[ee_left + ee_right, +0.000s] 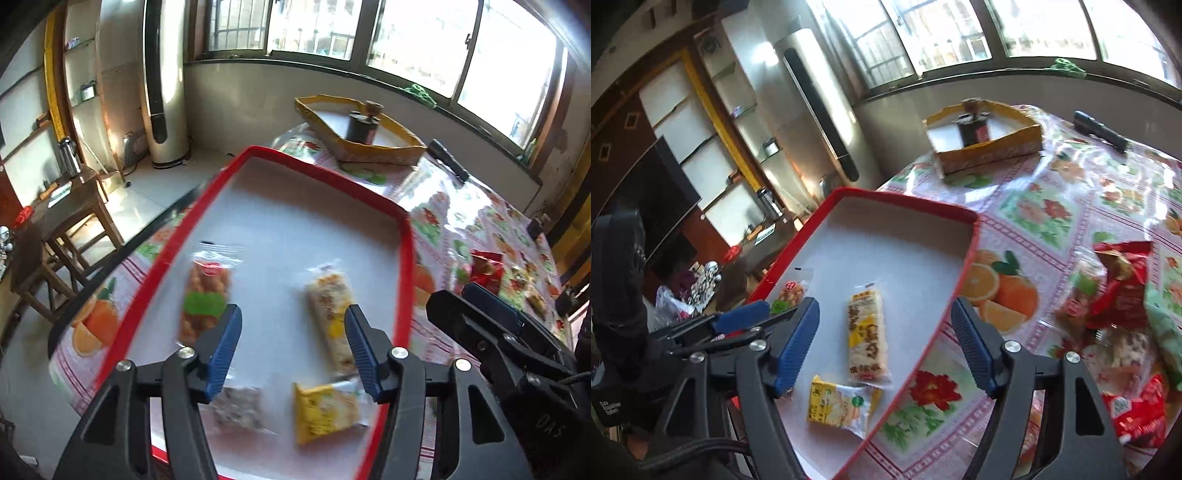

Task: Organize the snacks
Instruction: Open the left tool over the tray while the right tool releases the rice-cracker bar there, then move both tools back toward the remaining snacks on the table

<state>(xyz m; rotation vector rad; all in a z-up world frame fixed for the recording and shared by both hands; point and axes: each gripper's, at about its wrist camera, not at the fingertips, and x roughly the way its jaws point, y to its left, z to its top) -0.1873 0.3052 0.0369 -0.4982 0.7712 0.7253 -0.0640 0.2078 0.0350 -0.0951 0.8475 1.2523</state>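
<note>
Red-rimmed tray [402, 236] with four snack packets, both grippers above it with jaws apart and empty.

The left gripper [293, 354] stands wide over the tray floor. Ahead of its left finger lies an orange nut packet [205, 301]; beside its right finger, a long rice cracker bar [330, 314]. Under the fingers lie a speckled grey packet [240, 408], seen only in the left wrist view, and a yellow biscuit packet [327, 410]. The right gripper [884, 347] is likewise wide, straddling the tray's right rim, the bar and yellow packet between its fingers but untouched. Only the right wrist view shows clearly the pile of loose snacks [1123, 310] on the floral tablecloth [1034, 206], right of that gripper. Far ahead sits a yellow cardboard tray [993, 155].
</note>
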